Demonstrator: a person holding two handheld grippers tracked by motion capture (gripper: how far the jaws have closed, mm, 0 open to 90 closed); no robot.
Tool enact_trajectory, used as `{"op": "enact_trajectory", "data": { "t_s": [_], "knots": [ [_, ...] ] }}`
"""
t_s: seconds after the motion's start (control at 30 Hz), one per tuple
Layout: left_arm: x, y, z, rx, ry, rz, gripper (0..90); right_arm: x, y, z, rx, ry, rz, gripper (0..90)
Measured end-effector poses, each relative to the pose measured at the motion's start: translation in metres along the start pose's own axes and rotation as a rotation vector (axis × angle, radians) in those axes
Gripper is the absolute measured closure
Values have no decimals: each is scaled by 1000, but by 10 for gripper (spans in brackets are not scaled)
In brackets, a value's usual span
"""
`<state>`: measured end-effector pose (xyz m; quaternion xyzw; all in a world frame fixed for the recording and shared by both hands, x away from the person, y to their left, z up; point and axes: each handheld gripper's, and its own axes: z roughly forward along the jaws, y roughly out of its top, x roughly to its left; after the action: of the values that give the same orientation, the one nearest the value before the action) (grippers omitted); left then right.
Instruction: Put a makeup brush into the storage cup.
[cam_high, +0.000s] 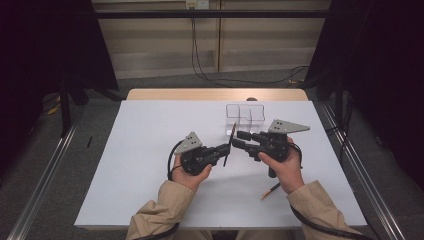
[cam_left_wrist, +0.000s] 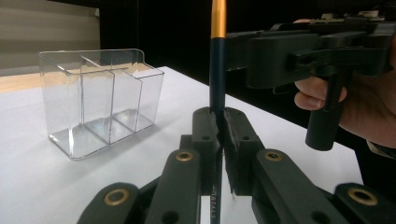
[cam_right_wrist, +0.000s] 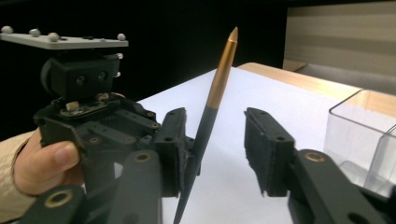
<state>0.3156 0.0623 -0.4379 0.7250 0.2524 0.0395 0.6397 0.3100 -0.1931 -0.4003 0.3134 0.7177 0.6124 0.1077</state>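
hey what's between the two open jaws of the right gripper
In the right gripper view, the dark pen with the gold end stands tilted between the open jaws of the right gripper; the left gripper clamps it lower down.

On the table (cam_high: 150, 165) we see the organiser (cam_high: 244, 116) standing toward the far edge, right of centre. Nearer us, the left tool (cam_high: 226, 148) and the right tool (cam_high: 239, 138) meet mid-table — the pencil (cam_high: 230, 144) upright between them, in front of the organiser. A second pencil (cam_high: 270, 190) lies near the front edge, right of both.
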Motion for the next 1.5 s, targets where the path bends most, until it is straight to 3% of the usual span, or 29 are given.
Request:
{"op": "enact_trajectory", "data": {
  "t_s": [0.23,0.47,0.83,1.3,1.5],
  "knots": [
    [-2,1,0,-10,-9,2,838,2,-1,10,-7,12,55,718],
    [-2,1,-1,-17,-13,1,837,4,0,13,-13,43,63,831],
    [0,2,-1,-18,-39,-13,820,5,3,12,-8,63,45,835],
    [1,3,0,-11,-66,17,644,3,7,8,-19,55,17,835],
    [2,3,1,-15,-72,40,497,1,9,7,-25,57,14,835]
  ]
}}
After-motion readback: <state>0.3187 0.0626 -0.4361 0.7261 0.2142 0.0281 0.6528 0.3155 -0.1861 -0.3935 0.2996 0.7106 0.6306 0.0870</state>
